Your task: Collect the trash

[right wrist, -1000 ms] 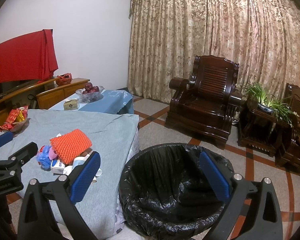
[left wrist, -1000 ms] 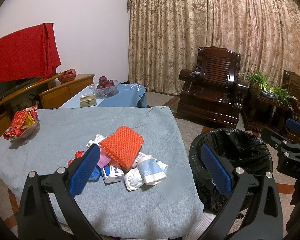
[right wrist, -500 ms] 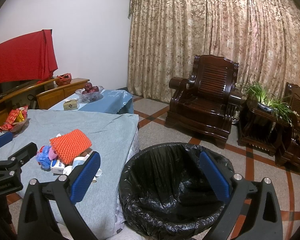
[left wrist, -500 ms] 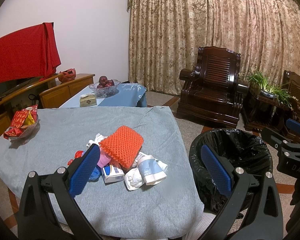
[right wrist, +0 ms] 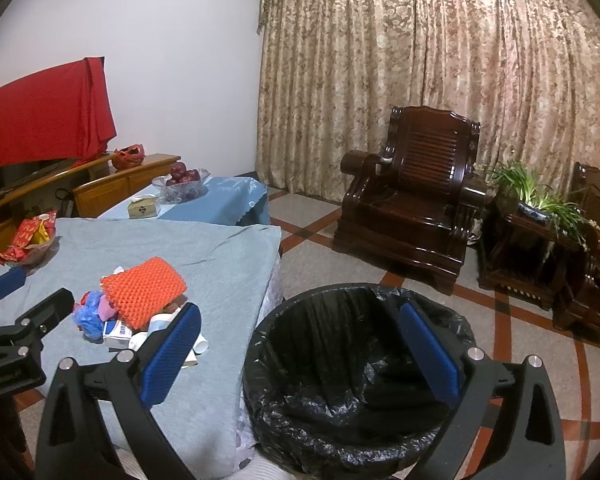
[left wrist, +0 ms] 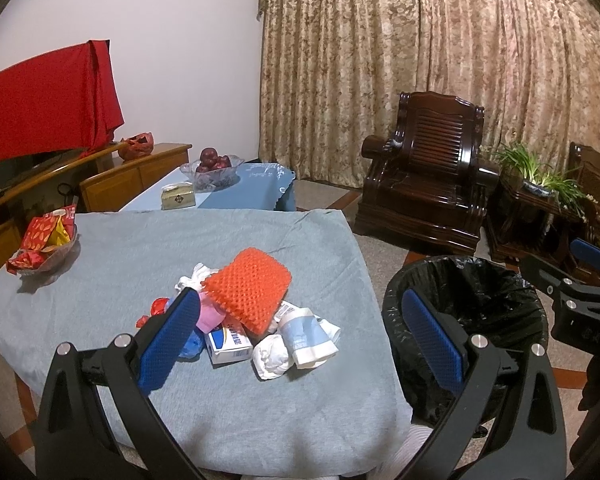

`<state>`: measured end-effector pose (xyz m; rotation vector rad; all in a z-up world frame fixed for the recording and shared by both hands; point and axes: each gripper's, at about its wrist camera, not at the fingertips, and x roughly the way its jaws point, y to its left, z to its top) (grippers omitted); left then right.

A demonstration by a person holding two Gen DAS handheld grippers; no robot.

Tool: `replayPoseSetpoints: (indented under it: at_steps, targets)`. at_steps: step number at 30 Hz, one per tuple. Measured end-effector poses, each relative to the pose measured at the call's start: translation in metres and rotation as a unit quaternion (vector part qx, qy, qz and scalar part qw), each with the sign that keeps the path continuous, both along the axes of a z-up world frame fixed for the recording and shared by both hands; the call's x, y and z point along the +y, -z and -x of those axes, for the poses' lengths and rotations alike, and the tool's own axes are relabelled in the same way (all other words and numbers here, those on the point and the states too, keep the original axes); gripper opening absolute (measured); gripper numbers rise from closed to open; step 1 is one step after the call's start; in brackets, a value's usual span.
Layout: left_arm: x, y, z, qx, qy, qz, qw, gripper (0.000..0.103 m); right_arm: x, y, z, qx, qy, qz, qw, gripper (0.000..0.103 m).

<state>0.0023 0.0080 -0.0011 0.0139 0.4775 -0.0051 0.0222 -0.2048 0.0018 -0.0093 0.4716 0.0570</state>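
A heap of trash lies on the grey-blue tablecloth [left wrist: 148,268]: an orange foam fruit net [left wrist: 249,289] on top, a white and blue carton [left wrist: 228,343], crumpled white tissue [left wrist: 272,356], a pale blue cup [left wrist: 310,336] and blue and red wrappers. My left gripper [left wrist: 300,332] hangs open just in front of the heap, holding nothing. A bin lined with a black bag [right wrist: 356,364] stands on the floor to the table's right. Over the bin's mouth my right gripper [right wrist: 300,354] is open and empty. The same heap [right wrist: 140,304] shows left in the right wrist view.
A bowl of red snack packets [left wrist: 46,240] sits at the table's left edge. Behind stands a low table with a fruit bowl [left wrist: 212,168] and tissue box. A dark wooden armchair [left wrist: 424,196] and a plant stand [left wrist: 540,200] occupy the tiled floor at the right.
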Motion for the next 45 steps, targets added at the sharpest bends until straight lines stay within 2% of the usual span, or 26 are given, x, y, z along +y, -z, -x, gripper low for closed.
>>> replayPoseSetpoints:
  at_steps: [6,10,16,21,29,36,40,45]
  targets:
    - [0.03,0.006,-0.012,0.0,-0.022,-0.003,0.9998,0.098,0.017,0.003,-0.017,0.009,-0.013,-0.008,1.0,0.097]
    - [0.066,0.014,-0.027,0.008,-0.062,-0.005,0.998,0.098,0.037,0.009,-0.034,0.019,-0.031,-0.012,0.999,0.097]
    - [0.113,0.033,-0.039,0.024,-0.103,-0.032,0.9939,0.098,0.072,0.023,-0.058,0.026,-0.06,-0.004,0.998,0.097]
    - [0.134,0.046,-0.045,0.036,-0.11,-0.027,0.993,0.098,0.109,0.054,-0.075,0.051,-0.09,0.012,0.995,0.095]
    - [0.147,0.074,-0.055,0.052,-0.102,-0.02,0.9932,0.098,0.158,0.112,-0.093,0.105,-0.132,0.028,0.985,0.082]
    - [0.15,0.085,-0.064,0.058,-0.095,-0.015,0.9937,0.098,0.171,0.143,-0.105,0.143,-0.137,0.037,0.979,0.075]
    - [0.148,0.09,-0.069,0.063,-0.088,-0.016,0.994,0.098,0.168,0.152,-0.113,0.171,-0.153,0.017,0.973,0.063]
    - [0.146,0.095,-0.074,0.068,-0.083,-0.013,0.9941,0.098,0.169,0.153,-0.114,0.193,-0.193,-0.01,0.962,0.03]
